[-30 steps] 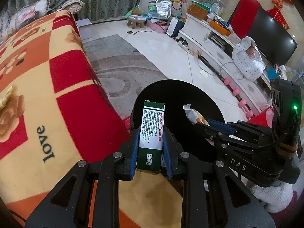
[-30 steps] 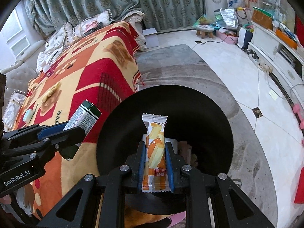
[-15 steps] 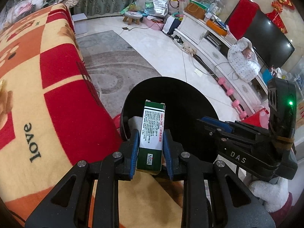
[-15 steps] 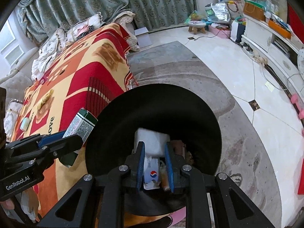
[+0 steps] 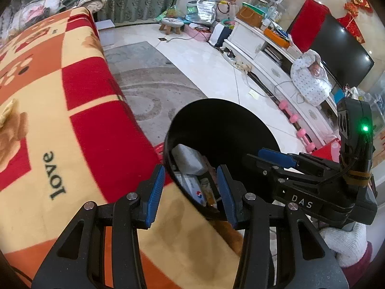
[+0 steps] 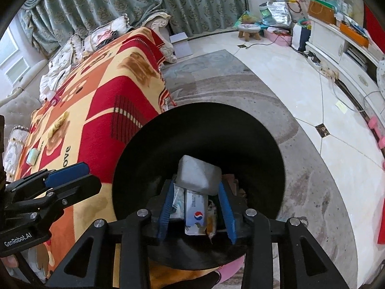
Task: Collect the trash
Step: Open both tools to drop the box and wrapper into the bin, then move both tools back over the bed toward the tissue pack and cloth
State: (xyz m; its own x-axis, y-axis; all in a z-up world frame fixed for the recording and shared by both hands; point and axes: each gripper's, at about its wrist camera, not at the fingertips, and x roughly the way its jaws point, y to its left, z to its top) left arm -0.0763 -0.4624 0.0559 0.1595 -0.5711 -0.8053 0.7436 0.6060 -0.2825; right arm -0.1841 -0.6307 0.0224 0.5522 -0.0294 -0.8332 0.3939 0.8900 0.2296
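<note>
While both pairs of jaws are opening with nothing between them, we are judging this to be the drop-off step of the trash collecting. The left hand-held gripper (image 5: 190, 190) is hanging over the near rim of the black bin (image 5: 240, 120), its blue pads apart and bare. The right hand-held gripper (image 6: 196, 210) is hovering just above the bin's mouth, its pads likewise apart and gripping nothing. Down inside the bin the trash is lying in a heap: a grey-white packet (image 6: 198, 175) on top, a white box with a red-and-blue round mark (image 6: 196, 213) beneath it, and an orange wrapper (image 6: 211, 224) beside that box. The bin is standing on the rug, right beside the blanket-covered sofa (image 5: 72, 120).

Going by what we are seeing, the next move is calling for lifting both tools clear of the rim and turning toward the sofa, where a small pale object (image 6: 32, 156) is lying on the blanket; whether it is trash we cannot tell.
</note>
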